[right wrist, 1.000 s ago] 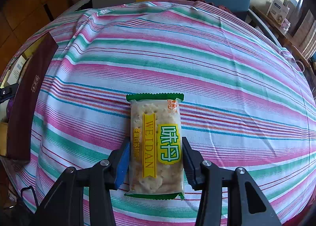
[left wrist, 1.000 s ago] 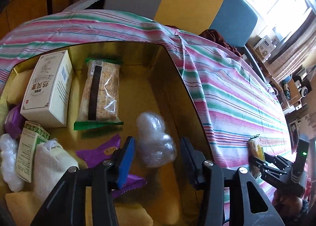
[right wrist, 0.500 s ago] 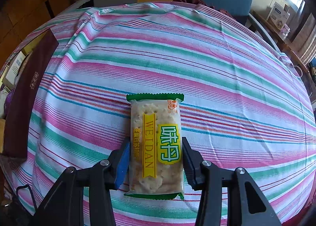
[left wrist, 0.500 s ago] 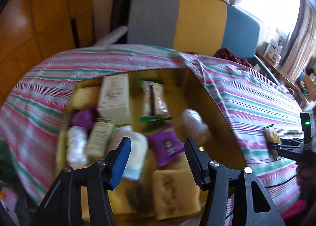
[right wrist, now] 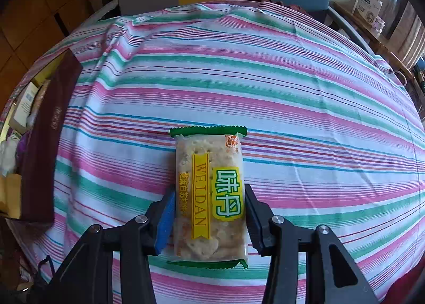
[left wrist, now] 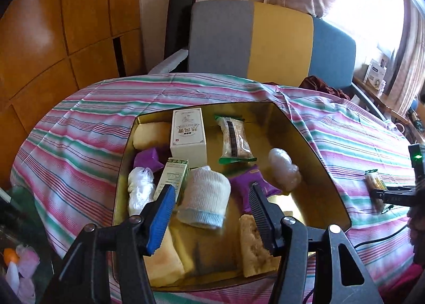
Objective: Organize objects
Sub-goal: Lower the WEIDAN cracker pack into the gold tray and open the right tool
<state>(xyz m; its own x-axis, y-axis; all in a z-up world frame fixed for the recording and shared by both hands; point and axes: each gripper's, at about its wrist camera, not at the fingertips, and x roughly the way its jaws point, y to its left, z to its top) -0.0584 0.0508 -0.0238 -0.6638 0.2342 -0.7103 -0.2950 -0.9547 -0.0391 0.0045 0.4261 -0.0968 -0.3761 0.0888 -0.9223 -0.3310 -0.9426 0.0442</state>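
My right gripper (right wrist: 209, 213) is shut on a green-edged cracker packet (right wrist: 209, 192) labelled WEIDAN, just over the striped tablecloth. The same packet (left wrist: 375, 188) and gripper show far right in the left wrist view. My left gripper (left wrist: 211, 209) is open and empty, held above the near end of the gold tin box (left wrist: 305, 142). The box holds a white carton (left wrist: 188, 139), a second cracker packet (left wrist: 235, 140), a rolled white sock (left wrist: 204, 197), purple packets (left wrist: 251, 188), a clear bag bundle (left wrist: 283, 171) and yellow sponges (left wrist: 255, 245).
The striped cloth (right wrist: 265, 78) covers a round table. The box's dark maroon outer wall (right wrist: 45, 139) stands at the left of the right wrist view. A grey, yellow and blue chair back (left wrist: 265, 43) is behind the table. Wooden panels are at left.
My left gripper has pulled up and back from the box, leaving the clear bag bundle inside; the whole box is in view now. My right gripper stays shut on the cracker packet.
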